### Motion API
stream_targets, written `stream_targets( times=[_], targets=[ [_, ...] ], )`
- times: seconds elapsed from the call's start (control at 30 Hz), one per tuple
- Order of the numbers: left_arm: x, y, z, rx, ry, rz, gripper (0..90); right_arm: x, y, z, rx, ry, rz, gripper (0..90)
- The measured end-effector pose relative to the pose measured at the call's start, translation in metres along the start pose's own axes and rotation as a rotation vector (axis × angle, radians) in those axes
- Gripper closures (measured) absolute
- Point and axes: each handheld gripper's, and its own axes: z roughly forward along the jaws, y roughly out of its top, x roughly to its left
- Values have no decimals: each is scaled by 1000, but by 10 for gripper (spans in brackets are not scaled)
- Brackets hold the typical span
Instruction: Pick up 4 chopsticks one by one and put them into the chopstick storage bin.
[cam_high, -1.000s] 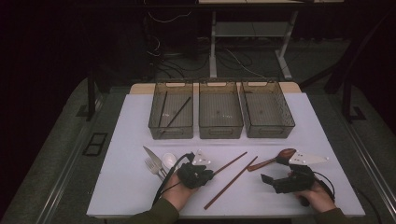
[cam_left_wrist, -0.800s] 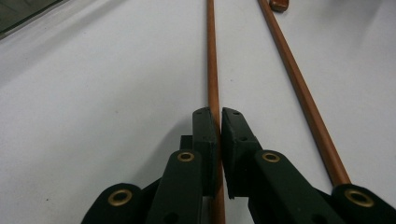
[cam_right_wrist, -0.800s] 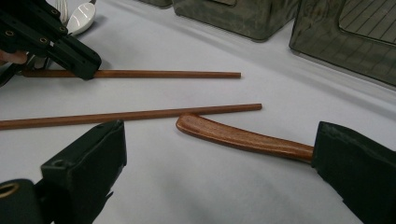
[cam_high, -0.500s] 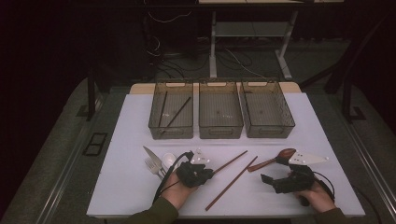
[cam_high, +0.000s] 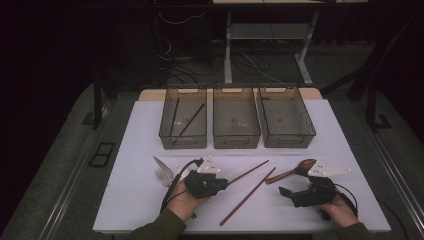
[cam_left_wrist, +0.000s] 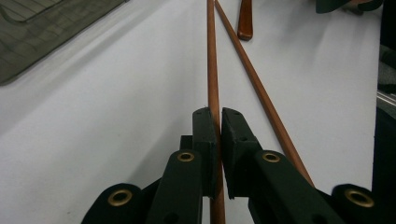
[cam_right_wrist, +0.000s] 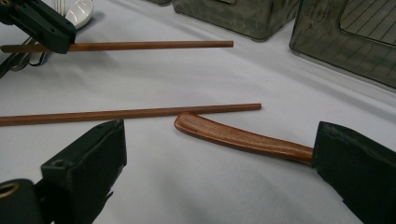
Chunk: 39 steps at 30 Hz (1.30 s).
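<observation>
White cloth covers the worktop (cam_high: 130, 150), and the room behind it is dark. Three bins (cam_high: 236, 122) stand side by side at the far end. The left one holds two dark sticks.

The left hand-held gripper (cam_high: 220, 183) has its jaws squeezed tight on a chopstick (cam_left_wrist: 213, 65). In the left gripper view the stick runs straight out from between the jaws. In the right gripper view its far end looks to be just above the cloth.

A second chopstick (cam_high: 247, 196) lies flat on the cloth, just beside the first one. A wooden spoon (cam_high: 292, 171) lies near its far end.

The right hand-held gripper (cam_high: 283, 191) has its jaws wide apart. The spoon's handle (cam_right_wrist: 243, 137) lies between them, and they hold nothing.

A fork (cam_high: 163, 176) and a white spoon (cam_right_wrist: 79, 10) lie by the left hand.
</observation>
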Motion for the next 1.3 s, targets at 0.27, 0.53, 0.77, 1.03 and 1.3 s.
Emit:
stream_targets(
  times=[0.27, 0.53, 0.77, 1.03, 1.3],
  targets=[
    [5, 1, -11, -26, -24, -6, 839, -2, 0, 1, -5, -22, -15, 29],
    [12, 2, -24, -52, -38, -16, 839, -2, 0, 1, 5, -20, -24, 29],
    [18, 3, -35, -73, -28, -15, 840, -2, 0, 1, 4, -21, -21, 29],
    [30, 0, -48, -105, 4, -39, 839, -2, 0, 1, 2, -22, -20, 29],
    [41, -2, -60, -135, 40, -66, 839, -2, 0, 1, 3, -18, -23, 29]
  ],
)
